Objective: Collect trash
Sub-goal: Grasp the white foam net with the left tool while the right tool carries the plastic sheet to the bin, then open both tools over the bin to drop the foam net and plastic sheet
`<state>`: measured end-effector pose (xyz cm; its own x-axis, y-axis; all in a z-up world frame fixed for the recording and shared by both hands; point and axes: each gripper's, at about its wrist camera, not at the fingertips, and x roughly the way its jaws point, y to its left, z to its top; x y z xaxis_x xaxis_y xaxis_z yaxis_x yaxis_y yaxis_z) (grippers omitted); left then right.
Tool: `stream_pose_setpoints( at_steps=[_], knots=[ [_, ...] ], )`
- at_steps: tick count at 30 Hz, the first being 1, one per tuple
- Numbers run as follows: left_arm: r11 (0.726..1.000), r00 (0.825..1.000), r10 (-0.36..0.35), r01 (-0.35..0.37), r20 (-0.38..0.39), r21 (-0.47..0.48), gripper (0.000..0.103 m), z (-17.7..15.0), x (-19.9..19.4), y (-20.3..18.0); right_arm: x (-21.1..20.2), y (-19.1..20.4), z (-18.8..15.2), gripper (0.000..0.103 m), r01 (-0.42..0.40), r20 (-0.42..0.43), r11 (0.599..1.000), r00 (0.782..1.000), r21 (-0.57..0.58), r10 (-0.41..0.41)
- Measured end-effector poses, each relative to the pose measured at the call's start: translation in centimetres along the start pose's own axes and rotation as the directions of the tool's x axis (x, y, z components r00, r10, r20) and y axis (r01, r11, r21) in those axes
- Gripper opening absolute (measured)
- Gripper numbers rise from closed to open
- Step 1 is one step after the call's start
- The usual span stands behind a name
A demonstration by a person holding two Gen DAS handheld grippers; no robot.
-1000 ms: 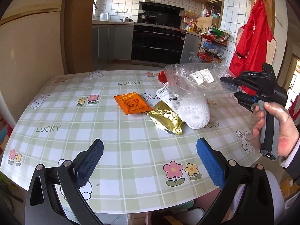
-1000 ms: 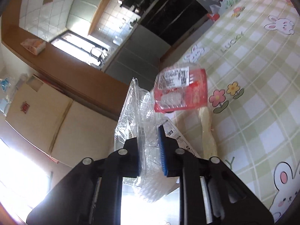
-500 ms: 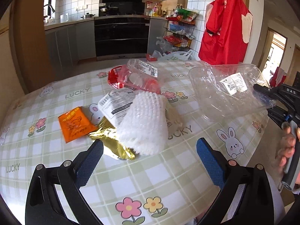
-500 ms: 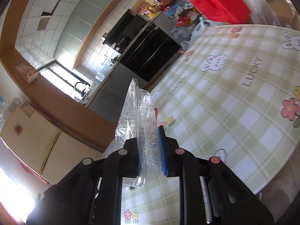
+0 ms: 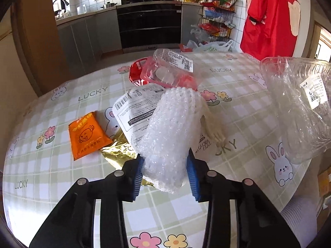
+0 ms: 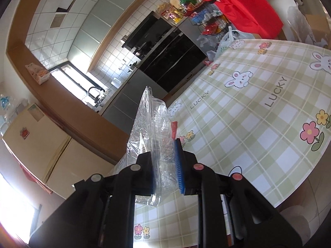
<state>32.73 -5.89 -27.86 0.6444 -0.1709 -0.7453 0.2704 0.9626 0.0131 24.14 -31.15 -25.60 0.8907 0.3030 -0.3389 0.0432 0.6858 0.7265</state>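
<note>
My left gripper [image 5: 165, 175] is shut on a roll of white bubble wrap [image 5: 169, 128] lying on the checked table [image 5: 62, 165]. Under and beside it lie a white printed label bag [image 5: 134, 111], a gold foil wrapper [image 5: 118, 150], an orange sachet [image 5: 86, 136], a red plastic tray [image 5: 163, 74] and a plastic fork [image 5: 213, 128]. My right gripper [image 6: 165, 169] is shut on a clear plastic clamshell container [image 6: 153, 124], held above the table's right edge; it also shows in the left wrist view [image 5: 300, 103].
Kitchen cabinets and a black oven [image 5: 149, 24] stand behind the table. A wire rack with packets [image 5: 215, 20] and a red garment [image 5: 269, 16] are at the back right. A cardboard box [image 5: 324, 181] sits on the floor off the table's right edge.
My left gripper moved forward and closed on the bubble wrap; it was open before. My right gripper carried the clear container away from the trash pile, toward the table's right edge.
</note>
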Motion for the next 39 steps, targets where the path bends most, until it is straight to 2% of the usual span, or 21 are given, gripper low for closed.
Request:
stream_pose_setpoints(
  at_steps=[6,12,18,23,30,33,39],
  knots=[
    [0.998,0.994,-0.013,0.018,0.105,-0.053,0.033,-0.7,-6.4,2.0,-1.3,2.8,-0.3,0.02,-0.034,-0.005,0.997,0.999,-0.07,0.034],
    [0.991,0.976,0.024,0.006,0.215,-0.136,0.033,-2.8,-13.7,4.2,-3.1,6.4,-1.2,0.02,-0.082,-0.024,0.98,0.997,-0.182,0.079],
    [0.992,0.958,0.056,-0.022,0.28,-0.124,0.033,-7.3,-20.4,4.9,-5.0,9.1,-2.5,0.02,-0.127,-0.093,0.957,0.99,-0.26,0.107],
    [0.969,0.95,0.064,0.013,0.305,-0.245,0.033,-11.7,-25.1,6.5,-6.5,10.5,-4.4,0.02,-0.122,-0.156,0.943,0.985,-0.309,0.077],
    [0.943,0.951,0.063,0.043,0.303,-0.33,0.033,-16.1,-27.8,7.8,-7.6,12.0,-8.0,0.02,-0.095,-0.229,0.903,0.973,-0.419,-0.003],
    [0.933,0.948,0.047,0.072,0.316,-0.353,0.033,-16.9,-28.3,8.3,-7.1,11.9,-9.7,0.02,-0.086,-0.277,0.897,0.96,-0.434,-0.042],
    [0.93,0.944,0.019,0.105,0.33,-0.353,0.033,-17.6,-28.3,8.3,-5.5,11.9,-12.7,0.02,-0.074,-0.358,0.879,0.927,-0.471,-0.114]
  ],
)
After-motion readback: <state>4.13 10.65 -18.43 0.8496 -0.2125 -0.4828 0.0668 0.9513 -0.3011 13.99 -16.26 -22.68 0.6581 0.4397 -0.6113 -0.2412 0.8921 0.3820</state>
